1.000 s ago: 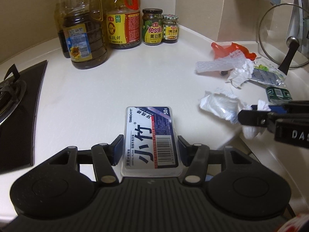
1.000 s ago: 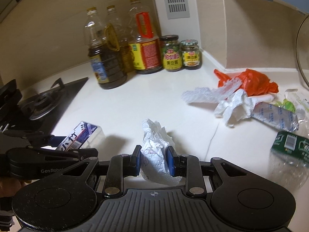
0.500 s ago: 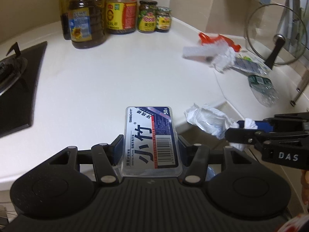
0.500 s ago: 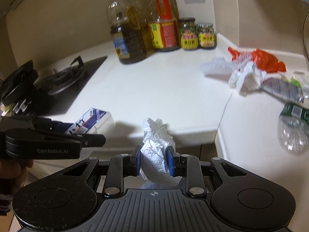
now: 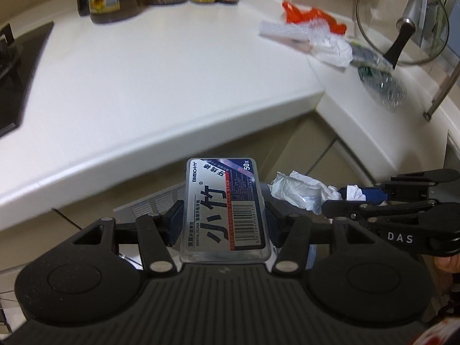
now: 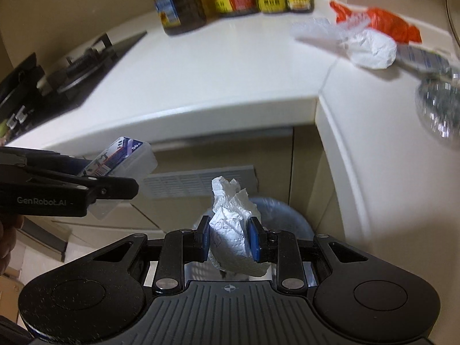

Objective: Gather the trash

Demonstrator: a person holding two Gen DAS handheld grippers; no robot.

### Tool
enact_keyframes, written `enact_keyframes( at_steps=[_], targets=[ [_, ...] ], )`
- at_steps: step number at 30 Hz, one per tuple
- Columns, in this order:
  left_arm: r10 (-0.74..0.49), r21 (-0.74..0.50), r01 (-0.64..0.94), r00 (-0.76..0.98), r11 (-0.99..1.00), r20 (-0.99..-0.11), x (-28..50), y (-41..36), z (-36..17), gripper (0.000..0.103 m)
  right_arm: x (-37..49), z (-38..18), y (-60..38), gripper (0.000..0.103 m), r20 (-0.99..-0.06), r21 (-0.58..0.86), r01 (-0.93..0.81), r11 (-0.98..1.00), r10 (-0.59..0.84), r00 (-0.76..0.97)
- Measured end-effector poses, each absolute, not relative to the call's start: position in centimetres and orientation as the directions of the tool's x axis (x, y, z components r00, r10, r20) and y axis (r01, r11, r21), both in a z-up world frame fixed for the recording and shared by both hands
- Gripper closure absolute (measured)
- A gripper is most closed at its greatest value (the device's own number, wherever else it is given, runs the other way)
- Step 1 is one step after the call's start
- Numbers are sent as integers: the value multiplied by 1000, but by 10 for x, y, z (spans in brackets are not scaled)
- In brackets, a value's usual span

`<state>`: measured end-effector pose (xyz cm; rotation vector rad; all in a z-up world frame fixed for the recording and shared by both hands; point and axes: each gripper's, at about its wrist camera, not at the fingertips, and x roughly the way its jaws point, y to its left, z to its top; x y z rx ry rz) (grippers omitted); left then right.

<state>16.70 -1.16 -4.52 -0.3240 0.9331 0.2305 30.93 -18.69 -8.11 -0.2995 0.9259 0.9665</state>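
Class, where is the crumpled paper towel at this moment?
In the right wrist view, the crumpled paper towel is clamped in the right gripper, off the counter, above the lined bin.

White tissue (image 6: pixel 233 230), orange bag (image 6: pixel 382 23)

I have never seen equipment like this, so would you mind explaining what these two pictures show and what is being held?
No robot here: a person holds a two-finger gripper in each hand, each with a fisheye camera looking along its fingers. In the left camera's view, the left gripper clamps a clear plastic floss-pick box. In the right camera's view, the right gripper squeezes a crumpled white paper towel above a lined trash bin on the floor. Each camera also catches the other gripper from the side. More trash lies on the white countertop: an orange bag and white wrappers. Bottles and jars stand at the back.
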Motion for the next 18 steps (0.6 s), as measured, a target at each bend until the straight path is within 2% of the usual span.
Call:
enact_keyframes(
  at_steps=[7,18],
  targets=[
    [18,-181,-310,544,933,-839,173,-18,-71,49,315,-103,-190,75,-815,153,-787,598,527,242],
    [-41,-194,-274,481,942,-876,191,-24,-128,49,306,-141,-176,75,-846,43,-812,582,454,280]
  ],
)
